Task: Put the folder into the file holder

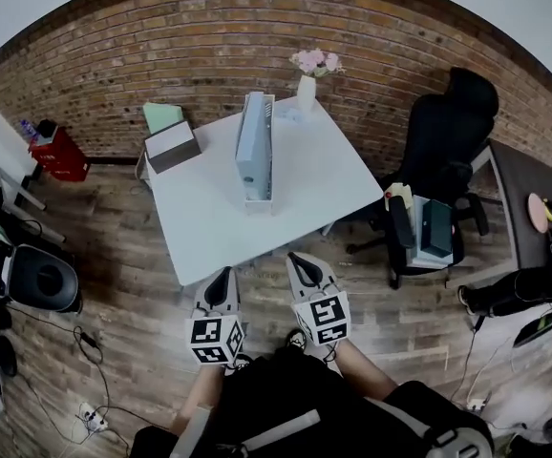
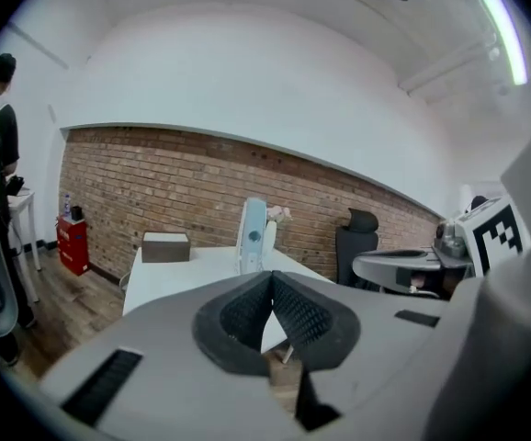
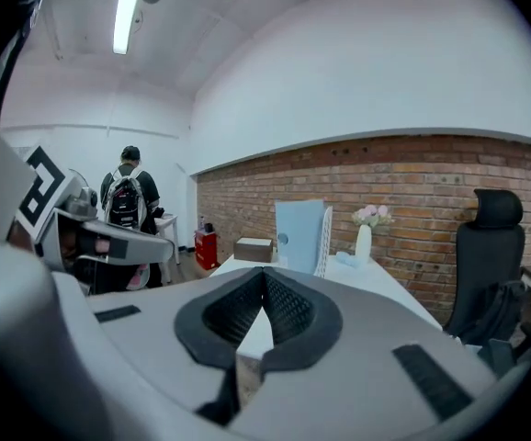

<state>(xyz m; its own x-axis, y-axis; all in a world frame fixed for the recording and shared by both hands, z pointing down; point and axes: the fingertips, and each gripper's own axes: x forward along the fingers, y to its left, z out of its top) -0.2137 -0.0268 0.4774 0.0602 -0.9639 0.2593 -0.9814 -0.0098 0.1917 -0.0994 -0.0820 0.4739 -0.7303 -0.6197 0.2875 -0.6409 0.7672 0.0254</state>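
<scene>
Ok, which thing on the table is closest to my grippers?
The white file holder with the blue folder upright in it; its near end reaches furthest toward you. The box and vase sit further back.

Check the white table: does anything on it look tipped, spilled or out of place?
Nothing stands out. The blue folder stands upright in the file holder, the flower vase is upright, and the box sits flat.
</scene>
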